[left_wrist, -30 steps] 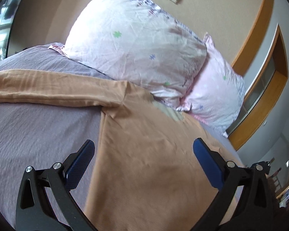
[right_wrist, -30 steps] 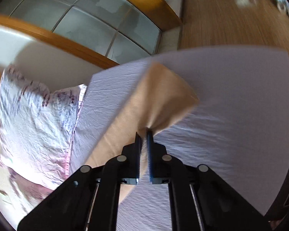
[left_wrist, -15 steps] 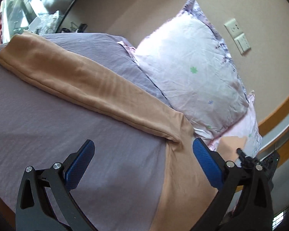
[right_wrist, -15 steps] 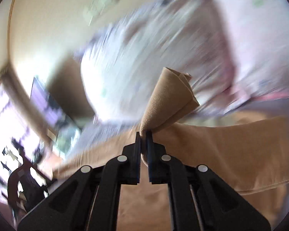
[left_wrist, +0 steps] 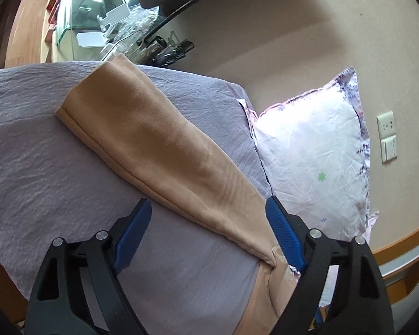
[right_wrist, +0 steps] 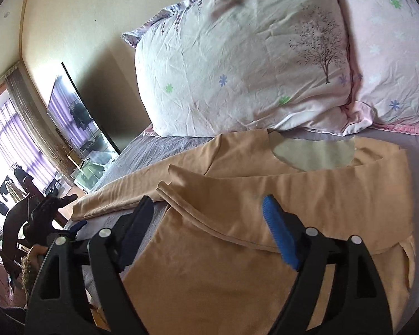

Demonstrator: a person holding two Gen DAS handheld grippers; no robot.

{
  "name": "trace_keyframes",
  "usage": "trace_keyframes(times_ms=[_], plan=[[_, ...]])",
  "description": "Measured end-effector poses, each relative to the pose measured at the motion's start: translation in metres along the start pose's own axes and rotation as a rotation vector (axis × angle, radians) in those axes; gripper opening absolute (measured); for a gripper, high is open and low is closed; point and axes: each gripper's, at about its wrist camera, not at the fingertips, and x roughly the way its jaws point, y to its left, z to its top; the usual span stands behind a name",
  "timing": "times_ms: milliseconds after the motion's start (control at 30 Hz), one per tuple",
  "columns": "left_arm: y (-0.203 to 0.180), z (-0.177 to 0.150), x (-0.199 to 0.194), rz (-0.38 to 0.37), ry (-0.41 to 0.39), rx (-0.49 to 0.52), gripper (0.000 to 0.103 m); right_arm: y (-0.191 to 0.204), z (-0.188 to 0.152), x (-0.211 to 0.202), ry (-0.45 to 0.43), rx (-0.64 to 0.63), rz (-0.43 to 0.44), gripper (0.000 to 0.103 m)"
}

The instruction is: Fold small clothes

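Note:
A tan long-sleeved shirt (right_wrist: 237,251) lies flat on the lilac bed sheet (left_wrist: 42,181). In the right wrist view its right sleeve (right_wrist: 307,195) is folded across the body, and the neck opening (right_wrist: 312,155) faces the pillows. My right gripper (right_wrist: 209,223) is open and empty just above the folded sleeve's cuff. In the left wrist view the left sleeve (left_wrist: 159,145) stretches out straight over the sheet. My left gripper (left_wrist: 206,229) is open and empty above the sleeve near the armpit.
Two floral pillows (right_wrist: 237,61) (right_wrist: 391,55) lean on the wall at the head of the bed. A dark screen (right_wrist: 78,106) and a glass stand with clutter (left_wrist: 120,28) are past the bed's far side. Wall sockets (left_wrist: 387,136) are beside the pillow.
My right gripper swung the sleeve across the shirt's body, laid it down and opened. My left gripper turned from the shirt's body toward the outstretched left sleeve.

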Motion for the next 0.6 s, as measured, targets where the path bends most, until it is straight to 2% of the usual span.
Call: trace_keyframes(times_ms=[133, 367, 433, 533, 567, 600], plan=[[0.008, 0.013, -0.001, 0.065, 0.000, -0.077, 0.084, -0.015, -0.012, -0.023, -0.030, 0.053, 0.033, 0.086], [0.019, 0.024, 0.000, 0.060, 0.010, -0.212, 0.080, -0.028, -0.021, -0.038, -0.059, 0.076, 0.079, 0.090], [0.018, 0.024, 0.001, 0.109, 0.021, -0.218, 0.069, -0.034, -0.025, -0.041, -0.062, 0.089, 0.098, 0.090], [0.020, 0.025, 0.010, 0.148, 0.057, -0.223, 0.031, -0.045, -0.029, -0.047, -0.075, 0.108, 0.110, 0.090], [0.024, 0.025, 0.015, 0.148, 0.075, -0.237, 0.006, -0.051, -0.032, -0.051, -0.084, 0.119, 0.113, 0.090], [0.027, 0.026, 0.019, 0.147, 0.079, -0.247, 0.006, -0.057, -0.033, -0.056, -0.092, 0.129, 0.114, 0.090]])
